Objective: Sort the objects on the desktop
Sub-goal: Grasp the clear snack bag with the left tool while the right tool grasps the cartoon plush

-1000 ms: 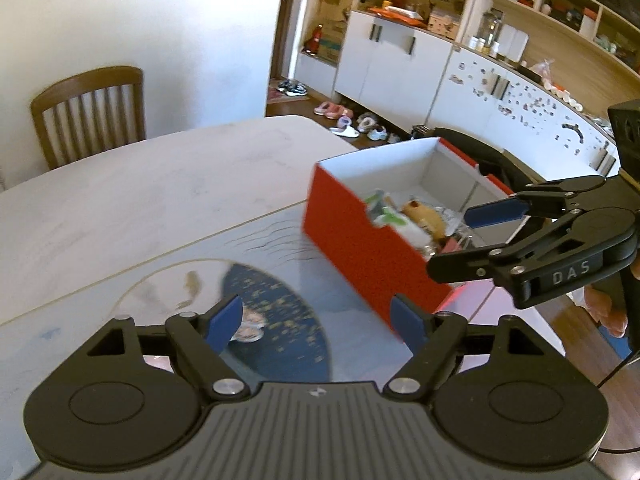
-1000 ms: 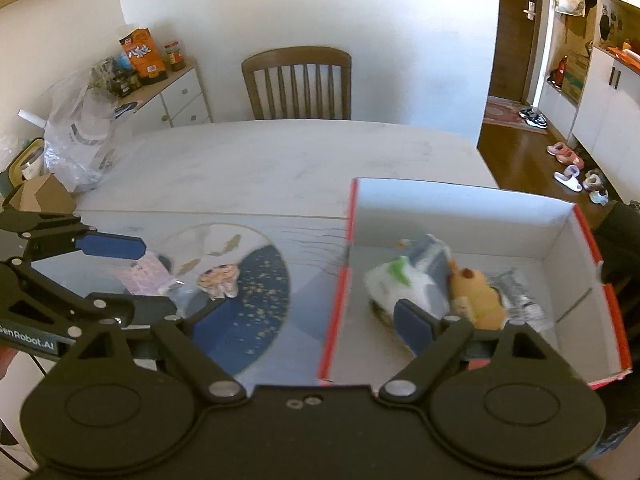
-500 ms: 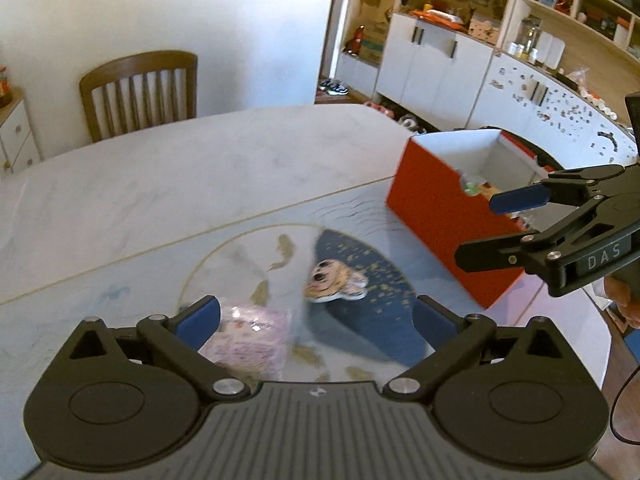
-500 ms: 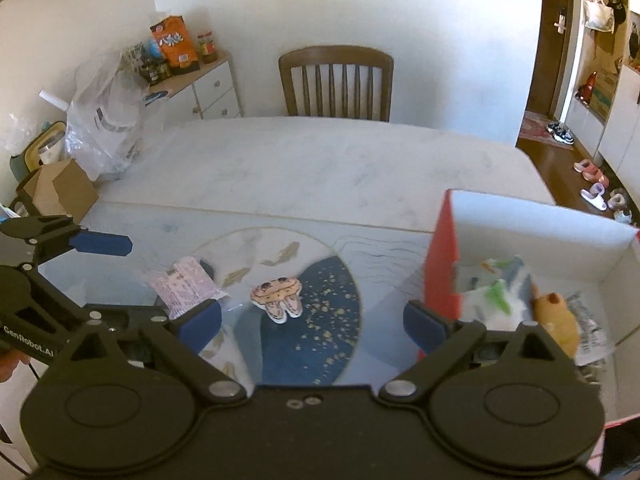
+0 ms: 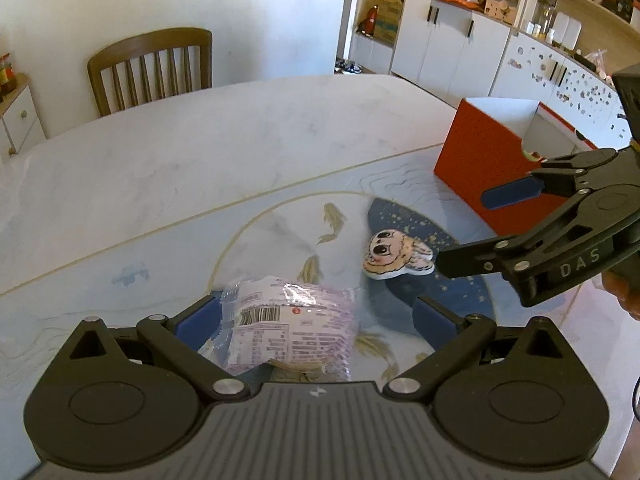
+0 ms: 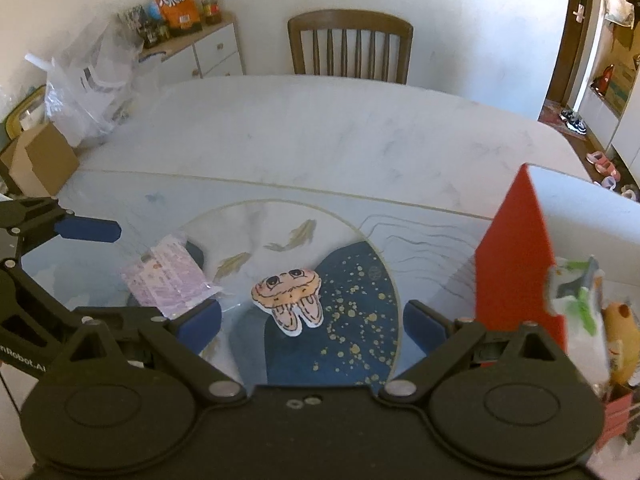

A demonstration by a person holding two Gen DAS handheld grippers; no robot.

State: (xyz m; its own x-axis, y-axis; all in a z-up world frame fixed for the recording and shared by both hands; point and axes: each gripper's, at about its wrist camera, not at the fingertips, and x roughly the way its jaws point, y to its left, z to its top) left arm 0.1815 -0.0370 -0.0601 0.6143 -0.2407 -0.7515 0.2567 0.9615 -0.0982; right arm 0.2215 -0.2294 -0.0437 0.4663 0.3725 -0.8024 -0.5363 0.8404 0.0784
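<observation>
On the pale marble-patterned worktop (image 5: 168, 168), the red cardboard box (image 5: 480, 160) already held a white-green packet (image 6: 576, 292) and a yellow plush (image 6: 620, 332). Both tools gaped empty: left tool (image 5: 316, 316) straddling the crinkly pink snack packet (image 5: 288, 320), right tool (image 6: 312, 320) over the flat cartoon-face sticker (image 6: 290, 292); closing seemed next

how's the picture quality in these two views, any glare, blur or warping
Left wrist view: sharp, glare on the snack packet wrapper, sunlit cabinets bright, table edge bowed by fisheye. Right wrist view: softer and dimmer, dark vignetted corners, red box smeared near the edge.
</observation>
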